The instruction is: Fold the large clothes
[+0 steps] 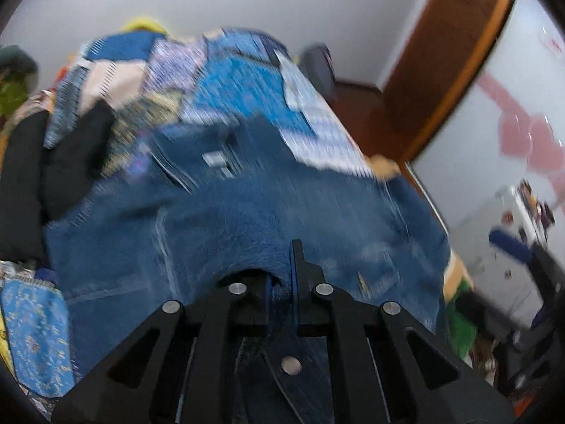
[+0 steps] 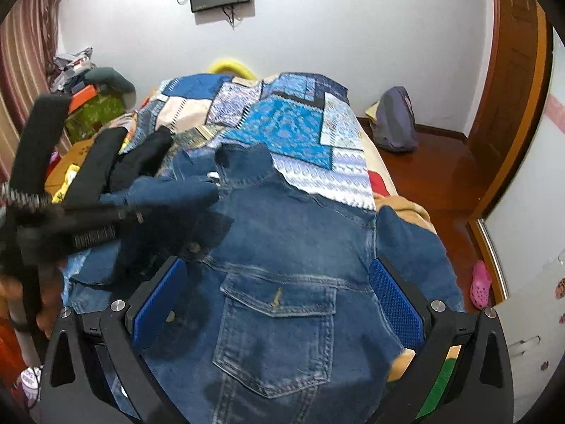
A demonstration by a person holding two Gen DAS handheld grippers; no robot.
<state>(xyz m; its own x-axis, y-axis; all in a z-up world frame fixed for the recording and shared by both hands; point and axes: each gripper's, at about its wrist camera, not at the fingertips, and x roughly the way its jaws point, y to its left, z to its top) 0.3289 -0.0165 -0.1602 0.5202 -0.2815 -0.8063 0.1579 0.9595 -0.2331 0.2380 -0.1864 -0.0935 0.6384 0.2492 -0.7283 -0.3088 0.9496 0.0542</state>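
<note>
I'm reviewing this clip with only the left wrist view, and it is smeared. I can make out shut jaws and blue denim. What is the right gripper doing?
Observer: The right gripper has its jaws wide open and holds nothing. It is above the flapped chest pocket of the blue denim jacket.
Operator: How does the jacket lie?
Observer: Front up on the blue patchwork bedspread, with the collar towards the far wall.
Operator: What does my left gripper hold?
Observer: In the right wrist view, the left gripper seems to hold a denim sleeve, raised over the jacket's side.
</note>
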